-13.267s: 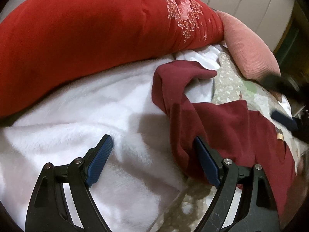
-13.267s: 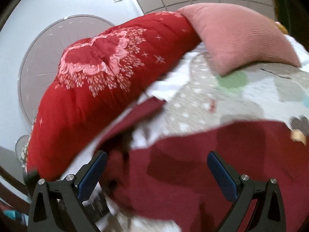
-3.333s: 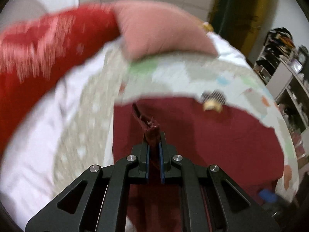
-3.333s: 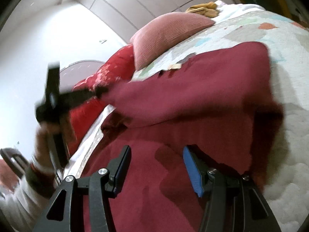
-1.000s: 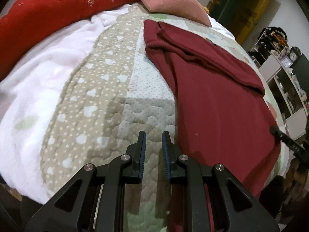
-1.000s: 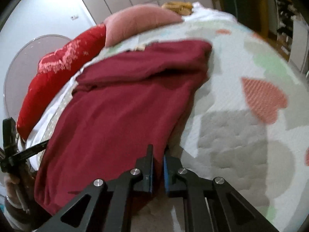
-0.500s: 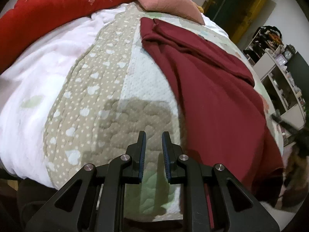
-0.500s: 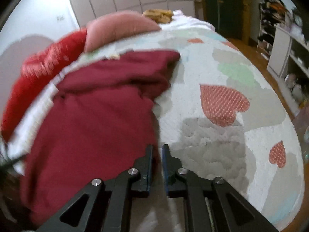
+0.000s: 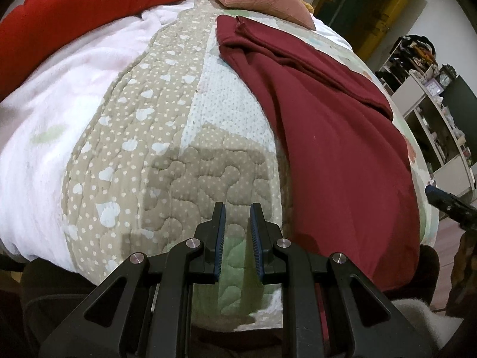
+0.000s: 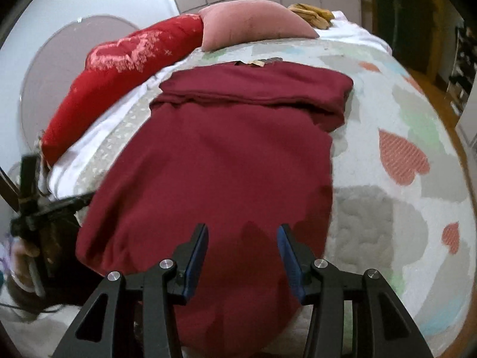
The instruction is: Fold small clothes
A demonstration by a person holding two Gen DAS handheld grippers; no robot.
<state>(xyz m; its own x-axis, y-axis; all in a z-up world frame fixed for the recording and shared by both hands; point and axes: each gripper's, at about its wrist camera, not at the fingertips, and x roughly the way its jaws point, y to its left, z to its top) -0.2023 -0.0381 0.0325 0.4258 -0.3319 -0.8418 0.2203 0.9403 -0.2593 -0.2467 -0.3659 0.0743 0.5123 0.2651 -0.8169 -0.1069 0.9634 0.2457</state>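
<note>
Maroon knit top spread flat on the quilted bedspread, far portion folded back over the body in a straight band, near hem draped to the bed's near edge. Seen from the right wrist, lies directly beneath and ahead of the right tongs; blue pads parted by a moderate gap and opening, with maroon cloth showing in the gap below but nothing pinched, neither pad pressing on the fabric. Seen from the left wrist, runs as a long slanting panel to the right of the left tongs, clear of them, its near edge passing just beside the right-hand finger. Left tongs nearly closed, only a narrow slot between the blue pads, empty, poised over the beige dotted patch of the bedspread near the bed's edge. Holding nothing on either side. Left tongs also visible at the left edge of the right-wrist view, gripped in a hand, beside the top's left border. Red embroidered bolster and pink ribbed pillow at the head of the bed, beyond the folded band. White fleece blanket along the bedspread's left side. Shelving unit off to the right.
</note>
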